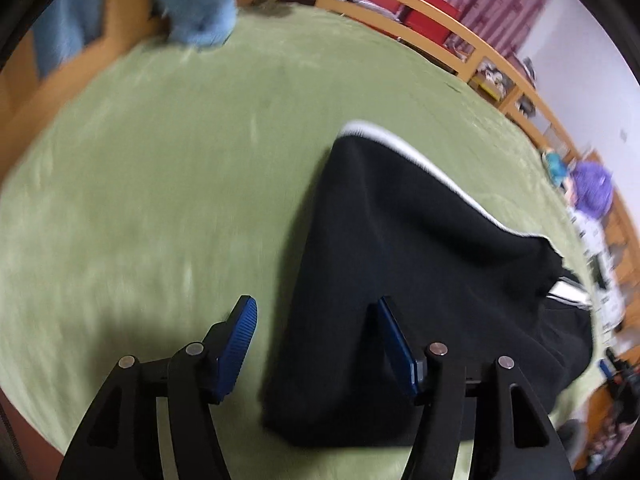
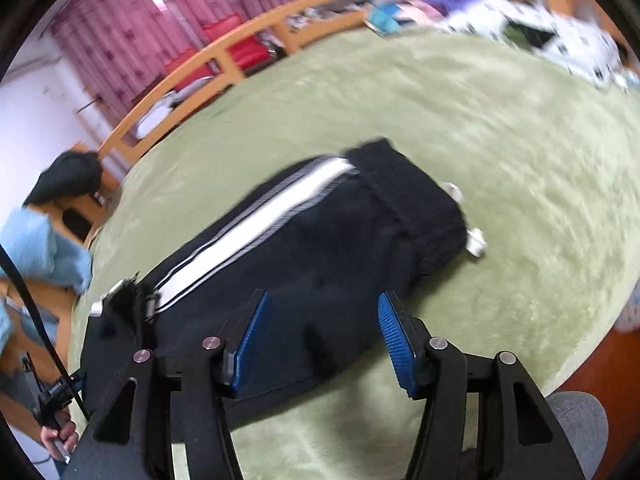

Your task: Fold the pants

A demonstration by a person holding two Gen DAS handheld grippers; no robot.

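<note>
Fingers of both grippers stand apart and grasp nothing. Left gripper (image 1: 316,344): blue pads spread, one over bare green blanket (image 1: 140,200), the other over the near edge of the pants (image 1: 400,272); no cloth pinched between them. Right gripper (image 2: 324,340): pads likewise spread, above the near hem of the same garment, cloth visible below the gap but not clamped.

Pants: black, white side stripe (image 2: 256,220), lying on the green blanket that covers a bed with a wooden rail (image 2: 224,48). Garment looks already doubled, legs laid one on the other, waistband (image 2: 416,200) with its drawcord ends toward the far right in the right wrist view. A small wrinkled bunch sits at the left end near the stripe. Both views are motion-blurred, so fine edges are uncertain.

Judgement: a fold seems just laid down and let go; the bundle is long, so at least one more fold across its length is probably due.

Next move calls for: each gripper taking a corner at one short end, catching all layers together, lifting low and carrying that end over toward the other, keeping the two sides level so the stripe edge stays aligned. Smooth the bunched end first if it resists.

Blue cloth (image 1: 196,0) lies at the far edge, well apart.
</note>
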